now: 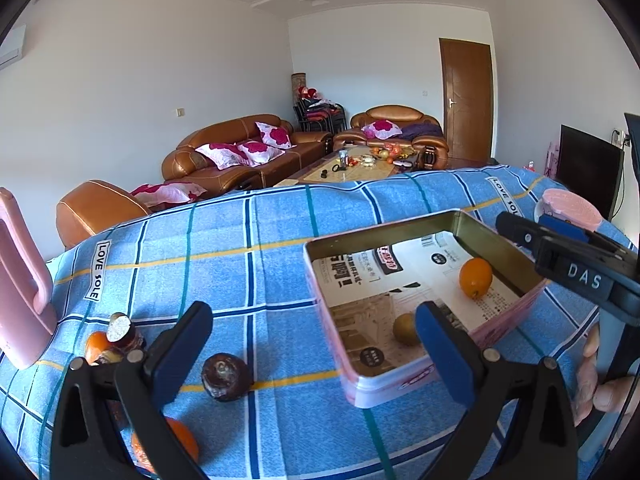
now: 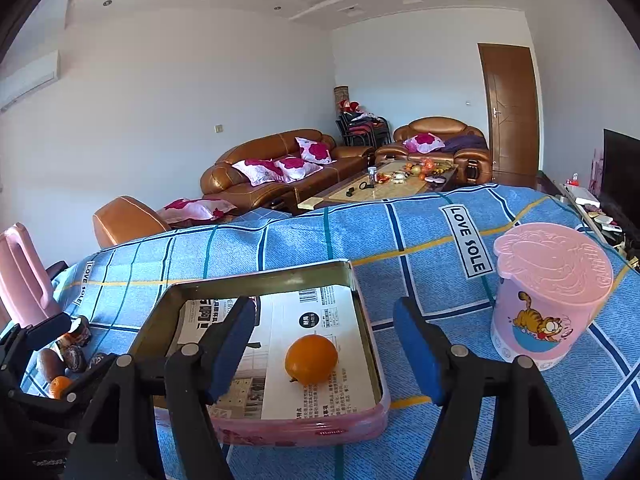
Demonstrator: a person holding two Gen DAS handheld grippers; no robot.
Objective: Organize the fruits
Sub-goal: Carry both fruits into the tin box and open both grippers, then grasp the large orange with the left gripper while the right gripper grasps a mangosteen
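A pink tin tray [image 1: 360,376] lined with printed paper sits on the blue checked cloth. An orange [image 1: 475,278] and a brownish-green kiwi [image 1: 405,329] lie in it. My left gripper [image 1: 316,344] is open and empty, over the tray's near left corner. A dark purple fruit [image 1: 226,376] lies between its fingers on the cloth. More fruit sits at the left: a cut dark fruit [image 1: 120,332], a small orange [image 1: 96,346], another orange [image 1: 180,440]. My right gripper [image 2: 324,348] is open and empty, hovering over the tray [image 2: 360,308] around the orange [image 2: 311,359].
A pink lidded cup with a cartoon cat [image 2: 548,300] stands right of the tray. A pink handled object [image 1: 20,280] stands at the table's left edge. The right gripper's body [image 1: 576,268] reaches in over the tray's right side. Sofas and a coffee table lie beyond.
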